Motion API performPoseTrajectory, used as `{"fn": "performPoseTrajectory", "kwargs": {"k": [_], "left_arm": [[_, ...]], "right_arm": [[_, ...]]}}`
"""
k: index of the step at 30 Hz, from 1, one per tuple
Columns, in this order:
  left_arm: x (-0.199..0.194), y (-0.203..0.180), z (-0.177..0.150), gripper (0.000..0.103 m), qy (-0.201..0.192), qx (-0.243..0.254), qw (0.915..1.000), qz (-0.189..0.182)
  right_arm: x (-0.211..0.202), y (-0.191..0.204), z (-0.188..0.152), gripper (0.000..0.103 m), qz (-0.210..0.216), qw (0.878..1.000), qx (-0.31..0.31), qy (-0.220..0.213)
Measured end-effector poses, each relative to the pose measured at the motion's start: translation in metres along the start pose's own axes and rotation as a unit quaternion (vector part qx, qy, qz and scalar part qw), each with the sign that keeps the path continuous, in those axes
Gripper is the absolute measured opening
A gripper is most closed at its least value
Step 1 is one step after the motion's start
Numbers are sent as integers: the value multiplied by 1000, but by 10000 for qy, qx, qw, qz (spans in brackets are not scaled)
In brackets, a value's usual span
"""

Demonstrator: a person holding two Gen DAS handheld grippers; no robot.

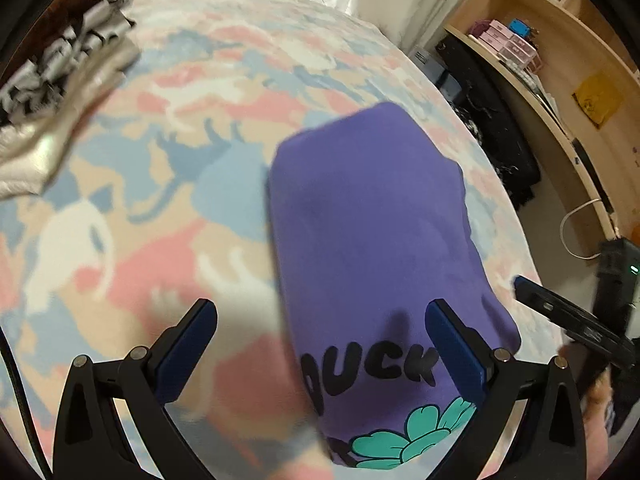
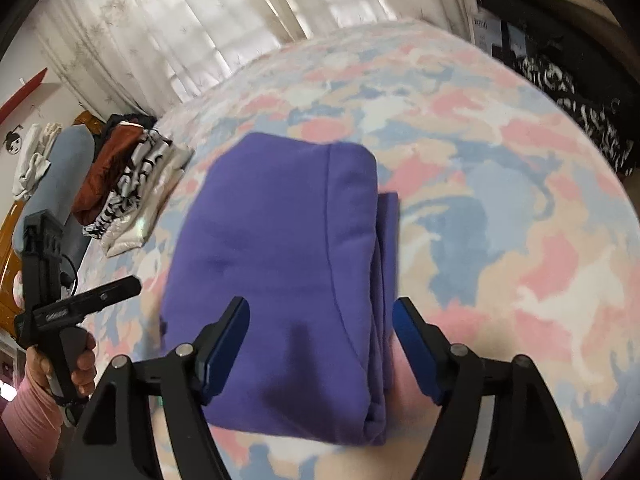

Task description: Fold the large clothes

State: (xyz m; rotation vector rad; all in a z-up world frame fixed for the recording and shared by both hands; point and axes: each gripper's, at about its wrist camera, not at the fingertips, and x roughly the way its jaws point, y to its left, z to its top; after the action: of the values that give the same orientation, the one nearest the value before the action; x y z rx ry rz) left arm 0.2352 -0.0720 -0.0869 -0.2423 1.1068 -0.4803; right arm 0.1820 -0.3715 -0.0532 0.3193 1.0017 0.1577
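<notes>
Purple sweatshirt [image 2: 280, 248] lies folded on bed [image 2: 500, 200], long axis pointing away from me. Right claw [image 2: 320, 344] wide, straddling its near right edge (nearer one, I judge). Left claw [image 1: 320, 344] wide, empty.

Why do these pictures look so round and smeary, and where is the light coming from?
Left wrist view: fisheye bends the bed cover into a dome; the purple garment is motion-blurred, though the left gripper stays crisp. Right wrist view: same bulge, softer blur; daylight glows through the curtains, and the right gripper stays sharp.
</notes>
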Motion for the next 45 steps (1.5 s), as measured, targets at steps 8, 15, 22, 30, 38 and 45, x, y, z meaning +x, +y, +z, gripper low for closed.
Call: {"fn": "performPoseTrajectory", "kwargs": {"k": [8,15,22,30,38,45], "left_arm": [[46,-7,0,103,206,-175,9971,-717],[64,-2,-2,103,222,-310,9933,-1090],[88,13,0,103,215,-512,9867,-1530],[99,10,0,103,182,-581,9855,-1581],[71,-17,-5,100,-74,-221,9934,-1123],[10,-24,-39,99,-144,74,9948,-1008]], "right_arm": [[60,-38,2,74,331,9962,397,695],[89,-59,5,86,864,9894,712,922],[113,-64,10,93,1576,9777,823,1117],[118,-47,15,89,1762,9788,452,946],[84,-25,6,46,1587,9865,-52,390],[47,-4,-21,42,1802,9836,-48,-28]]}}
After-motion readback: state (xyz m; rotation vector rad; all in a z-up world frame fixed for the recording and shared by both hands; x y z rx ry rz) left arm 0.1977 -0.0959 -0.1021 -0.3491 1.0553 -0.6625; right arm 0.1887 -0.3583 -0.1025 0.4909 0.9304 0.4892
